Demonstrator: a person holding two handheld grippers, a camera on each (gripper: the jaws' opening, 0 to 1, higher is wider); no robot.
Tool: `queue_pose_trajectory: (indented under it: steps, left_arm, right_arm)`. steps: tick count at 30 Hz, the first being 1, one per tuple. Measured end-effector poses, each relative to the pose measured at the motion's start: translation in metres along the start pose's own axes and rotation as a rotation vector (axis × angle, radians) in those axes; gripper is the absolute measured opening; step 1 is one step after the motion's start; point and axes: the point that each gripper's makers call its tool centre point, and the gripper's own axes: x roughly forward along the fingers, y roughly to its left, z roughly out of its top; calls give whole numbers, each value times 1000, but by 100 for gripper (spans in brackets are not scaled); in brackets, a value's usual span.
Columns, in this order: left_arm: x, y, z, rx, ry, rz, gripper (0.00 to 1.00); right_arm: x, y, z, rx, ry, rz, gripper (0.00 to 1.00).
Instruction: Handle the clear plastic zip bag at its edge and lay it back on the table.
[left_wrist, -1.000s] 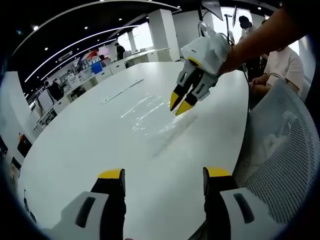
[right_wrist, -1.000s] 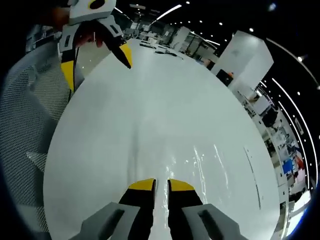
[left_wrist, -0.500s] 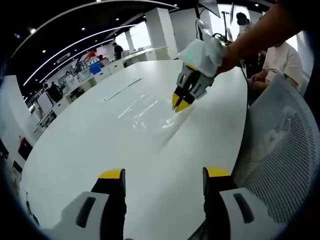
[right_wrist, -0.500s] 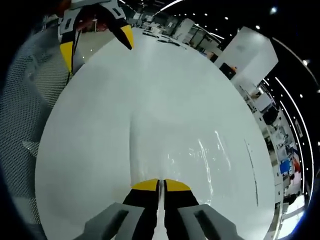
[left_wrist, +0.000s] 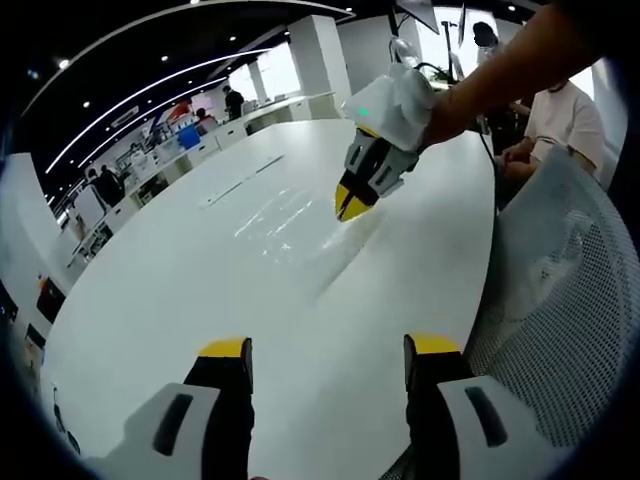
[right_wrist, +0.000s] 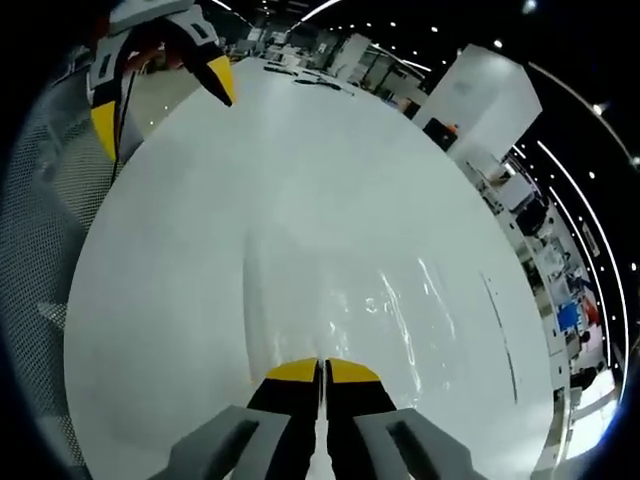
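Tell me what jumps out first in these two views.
The right gripper, jaws shut, pinches the edge of the clear zip bag lying glossy on the white table. The left gripper hangs open at the table's near edge, beside a mesh chair.

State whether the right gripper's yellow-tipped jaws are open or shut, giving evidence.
Shut. The right gripper has its jaws pressed together on the edge of the clear plastic zip bag lying on the white table.

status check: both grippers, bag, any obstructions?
Right gripper shut on zip bag edge, bag edge raised off table. Left gripper open, holding nothing. Mesh chair beside table, not in the way.
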Motion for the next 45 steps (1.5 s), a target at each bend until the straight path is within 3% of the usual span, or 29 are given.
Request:
queue_pose_trajectory:
  steps: [21, 26, 33, 45]
  left_arm:
    - [1, -3, -2, 20, 5, -8, 59]
    - [1, -2, 1, 20, 0, -5, 59]
    - [0, -4, 3, 16, -1, -10, 58]
    - [1, -4, 5, 16, -11, -11, 59]
  right_arm:
    - [-7, 11, 5, 120, -56, 67, 14]
    - [-12, 11, 10, 128, -75, 56, 16]
    - [-23, 0, 19, 213, -136, 20, 20]
    - [-44, 1, 18, 291, -165, -15, 34]
